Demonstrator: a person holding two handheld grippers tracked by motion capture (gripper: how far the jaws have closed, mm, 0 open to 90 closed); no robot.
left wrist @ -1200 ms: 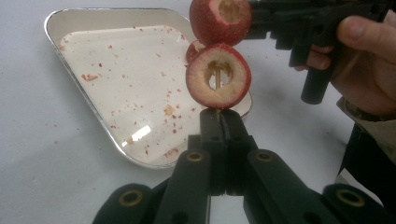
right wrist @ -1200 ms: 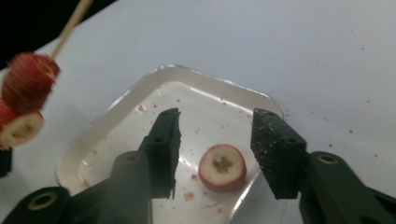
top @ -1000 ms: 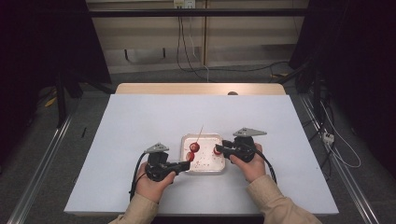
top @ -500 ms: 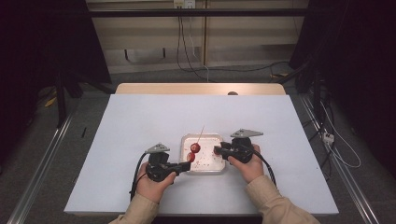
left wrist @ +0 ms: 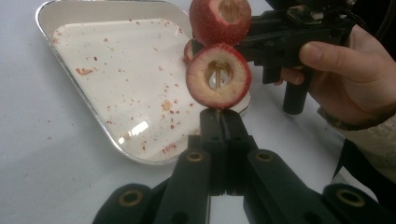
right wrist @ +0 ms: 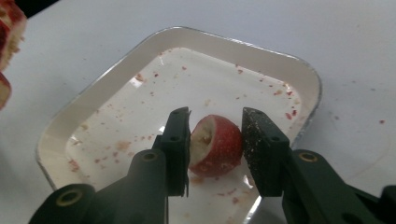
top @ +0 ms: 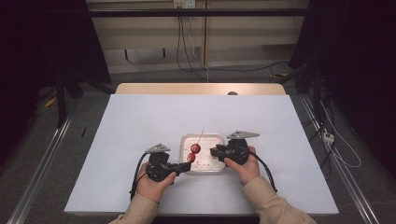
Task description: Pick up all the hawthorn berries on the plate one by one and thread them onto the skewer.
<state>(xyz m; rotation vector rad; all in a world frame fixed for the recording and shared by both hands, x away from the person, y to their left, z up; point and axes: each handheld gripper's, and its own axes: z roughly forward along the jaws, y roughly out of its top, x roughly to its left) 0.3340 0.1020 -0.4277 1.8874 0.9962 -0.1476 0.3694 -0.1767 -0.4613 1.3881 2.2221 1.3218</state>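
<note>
Threading cored fruit onto a skewer over a tray

High view: both tongs meet over the tray (top: 184,140). Left gripper view: left gripper (left wrist: 221,122), jaws together, pinches the skewer (left wrist: 216,79) carrying two fruits (left wrist: 218,75). Right gripper view: right gripper (right wrist: 215,140) clamps a third fruit piece (right wrist: 215,144) above the crumb-strewn tray; next, I judge, align its hole with the skewer tip.
</note>
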